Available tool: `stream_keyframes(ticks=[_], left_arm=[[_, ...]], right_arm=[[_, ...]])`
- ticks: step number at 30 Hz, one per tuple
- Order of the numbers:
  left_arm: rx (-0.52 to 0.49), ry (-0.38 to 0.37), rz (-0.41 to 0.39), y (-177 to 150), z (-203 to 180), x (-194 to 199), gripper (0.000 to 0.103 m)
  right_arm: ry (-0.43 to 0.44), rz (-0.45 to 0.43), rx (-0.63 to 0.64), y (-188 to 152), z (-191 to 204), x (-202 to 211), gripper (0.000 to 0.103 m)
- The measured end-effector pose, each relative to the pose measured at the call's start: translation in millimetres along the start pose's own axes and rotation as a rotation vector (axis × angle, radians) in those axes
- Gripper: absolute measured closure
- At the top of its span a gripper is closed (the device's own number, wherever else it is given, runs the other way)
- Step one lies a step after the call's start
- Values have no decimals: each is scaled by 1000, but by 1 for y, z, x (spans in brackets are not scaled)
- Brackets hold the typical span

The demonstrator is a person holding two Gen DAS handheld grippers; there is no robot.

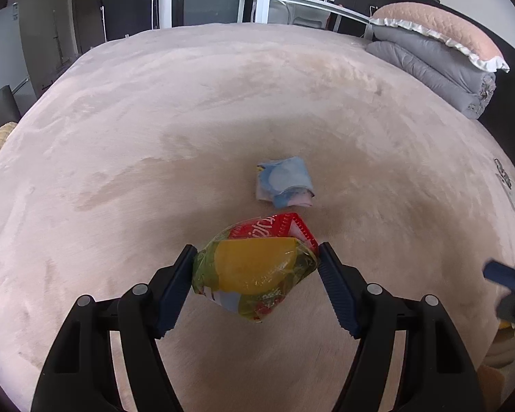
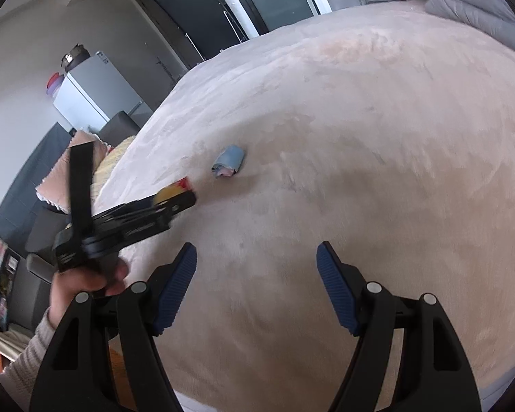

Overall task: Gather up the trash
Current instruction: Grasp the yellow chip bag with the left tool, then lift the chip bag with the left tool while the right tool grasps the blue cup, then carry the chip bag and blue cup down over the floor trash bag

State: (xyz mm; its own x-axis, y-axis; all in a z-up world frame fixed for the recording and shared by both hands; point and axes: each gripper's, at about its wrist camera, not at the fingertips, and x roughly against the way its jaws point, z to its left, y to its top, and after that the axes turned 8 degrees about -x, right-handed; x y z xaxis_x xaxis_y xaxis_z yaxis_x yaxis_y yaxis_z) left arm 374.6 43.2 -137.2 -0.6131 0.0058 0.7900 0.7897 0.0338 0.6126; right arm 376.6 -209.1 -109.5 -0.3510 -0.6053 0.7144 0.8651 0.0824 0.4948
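A crinkled snack wrapper, yellow, green and red, hangs just above the beige plush bed cover. My left gripper is shut on it, with both blue pads pressing its sides. Beyond it on the cover lies a crumpled light-blue and pink wrapper. In the right wrist view my right gripper stands open over bare cover with nothing between its fingers. That view also shows the left gripper from the side with the snack wrapper at its tip, a hand holding it, and the blue wrapper farther off.
A folded grey duvet with a pink pillow sits at the bed's far right corner. A white table and dark doors stand behind the bed. A white fridge and cushions are off the bed's left side. A cable lies at the right edge.
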Motion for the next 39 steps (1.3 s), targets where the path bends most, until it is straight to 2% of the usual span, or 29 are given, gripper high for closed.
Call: stream_keyframes(ticks=[5, 13, 23, 31, 33, 35, 39], left_arm=[[3, -8, -17, -12, 13, 22, 33], [46, -13, -37, -36, 49, 50, 33], [102, -7, -54, -63, 88, 67, 33], [159, -18, -75, -80, 111, 69, 33], [168, -25, -77, -83, 113, 71, 33], [162, -23, -82, -85, 112, 75, 33], [152, -20, -97, -87, 108, 84, 33]], right_arm=[[-15, -4, 19, 14, 13, -23, 31], [-97, 23, 57, 38, 32, -90, 31], [-149, 49, 107, 68, 61, -162, 31], [-224, 34, 163, 80, 81, -195, 32], [-245, 38, 168, 83, 83, -203, 38], [-270, 37, 173, 83, 84, -208, 49], [-314, 18, 216, 80, 89, -212, 51]])
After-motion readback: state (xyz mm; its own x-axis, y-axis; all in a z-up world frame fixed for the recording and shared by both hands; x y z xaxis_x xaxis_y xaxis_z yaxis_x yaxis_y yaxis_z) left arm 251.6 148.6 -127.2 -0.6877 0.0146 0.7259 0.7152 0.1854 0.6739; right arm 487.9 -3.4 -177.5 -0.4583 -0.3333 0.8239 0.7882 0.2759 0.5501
